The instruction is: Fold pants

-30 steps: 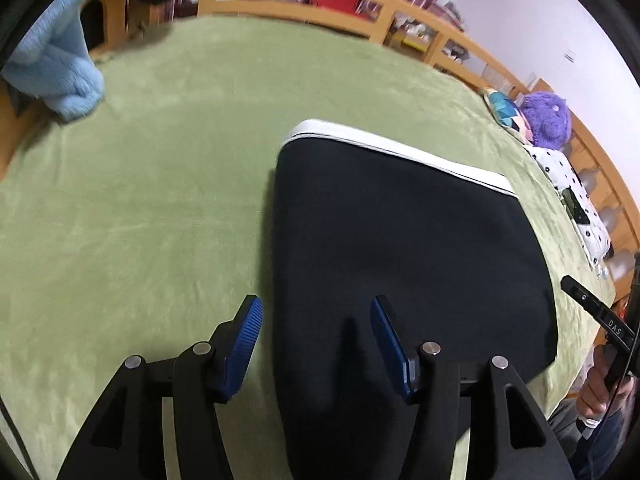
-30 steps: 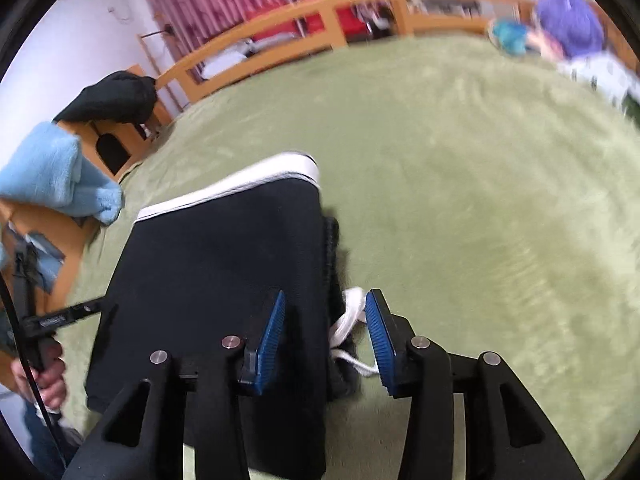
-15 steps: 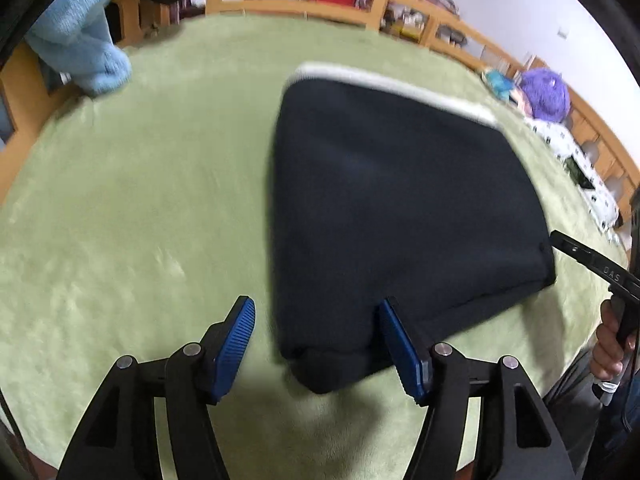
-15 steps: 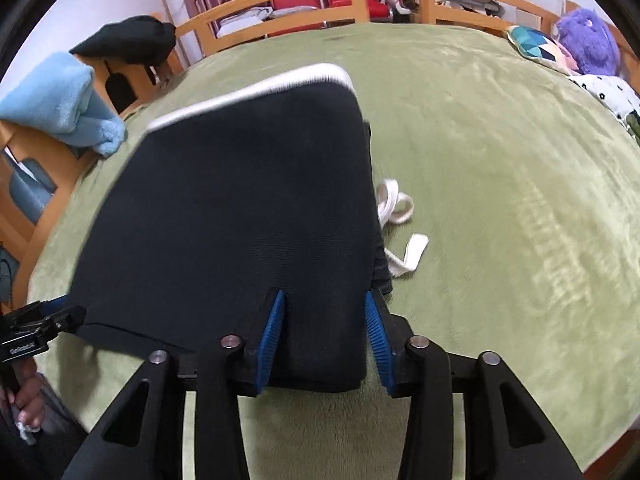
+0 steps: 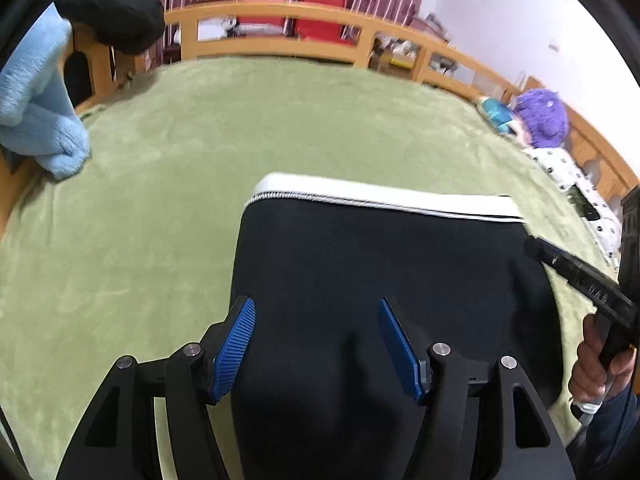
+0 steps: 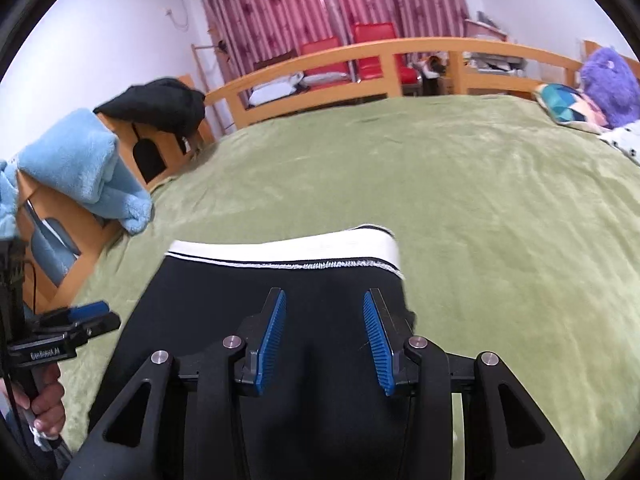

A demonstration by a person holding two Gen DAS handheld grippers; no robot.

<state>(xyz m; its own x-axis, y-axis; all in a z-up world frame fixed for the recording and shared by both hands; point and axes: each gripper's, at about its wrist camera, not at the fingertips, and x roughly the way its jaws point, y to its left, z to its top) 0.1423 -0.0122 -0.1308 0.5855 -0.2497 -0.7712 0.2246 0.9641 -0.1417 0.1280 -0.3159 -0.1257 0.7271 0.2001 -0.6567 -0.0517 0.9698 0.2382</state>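
Observation:
The black pants (image 5: 392, 264) lie folded flat on the green bed cover, their white waistband (image 5: 384, 196) at the far edge. They also show in the right wrist view (image 6: 224, 312). My left gripper (image 5: 316, 344) is open and empty, hovering over the near left part of the pants. My right gripper (image 6: 324, 344) is open and empty over the near right part. The right gripper also shows at the right edge of the left wrist view (image 5: 576, 276), and the left gripper at the left edge of the right wrist view (image 6: 76, 320).
The green bed cover (image 5: 200, 152) spreads all around the pants. A wooden rail (image 5: 280, 12) bounds the bed's far side. A light blue blanket (image 5: 36, 120) and a black garment (image 5: 116, 20) hang at the left. A purple plush toy (image 5: 540, 116) and pillows lie at the right.
Both grippers let go of the pants and opened wider. The pants went from lifted and tilted to lying flat, and the white drawstring beside them is no longer in view.

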